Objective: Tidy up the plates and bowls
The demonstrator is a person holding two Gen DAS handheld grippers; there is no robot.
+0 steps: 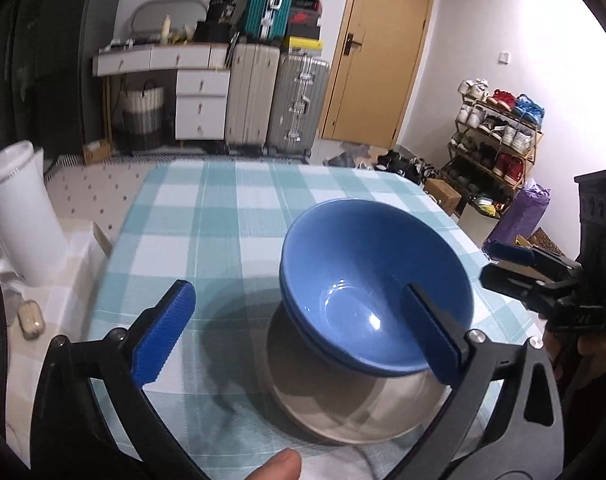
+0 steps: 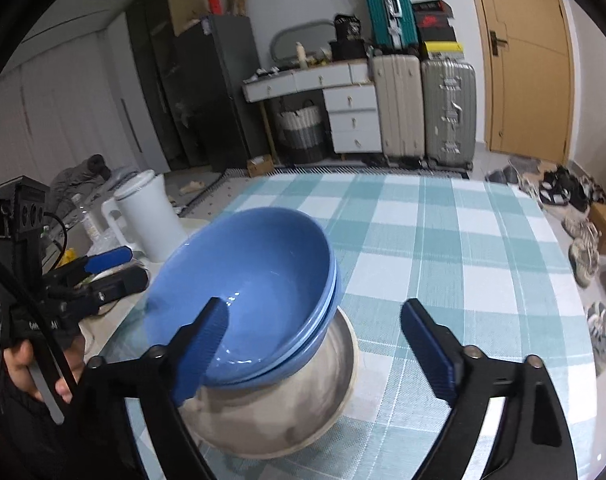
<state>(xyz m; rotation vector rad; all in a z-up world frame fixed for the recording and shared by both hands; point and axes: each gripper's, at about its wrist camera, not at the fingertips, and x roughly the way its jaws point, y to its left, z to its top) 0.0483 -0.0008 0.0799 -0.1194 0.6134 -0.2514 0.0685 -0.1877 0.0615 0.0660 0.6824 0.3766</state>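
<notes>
Two nested blue bowls sit tilted in a beige plate or shallow dish on the checked tablecloth. They also show in the right wrist view, on the dish. My left gripper is open and empty, its right finger in front of the bowls' near rim. My right gripper is open and empty, its left finger in front of the bowls. Each gripper shows at the edge of the other's view, the right one and the left one.
The teal and white checked table stretches ahead. A white bin stands left of it. Suitcases, a desk with drawers, a door and a shoe rack line the room behind.
</notes>
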